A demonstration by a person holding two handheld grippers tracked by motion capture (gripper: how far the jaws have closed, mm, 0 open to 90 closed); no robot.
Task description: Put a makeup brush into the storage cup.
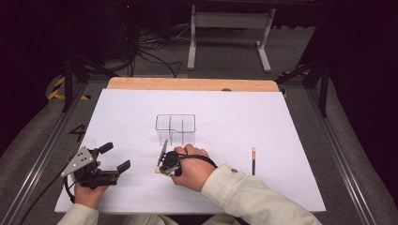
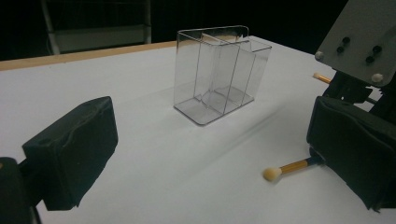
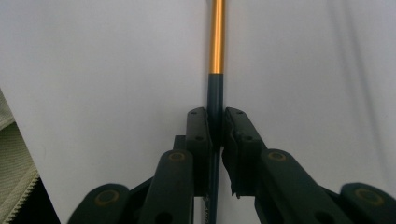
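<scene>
Brush (image 3: 216, 70): gold ferrule, dark handle; tool (image 3: 215, 122) black.

light: bright white table (image 1: 281, 122), dark surround | shadows: soft | focus: near jaws blurred

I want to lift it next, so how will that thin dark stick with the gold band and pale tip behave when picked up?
The thin dark stick with gold band looks straight and rigid, probably light. Round, so it may roll if released. The right gripper, clamped on its narrow shaft, may let it pivot.
</scene>
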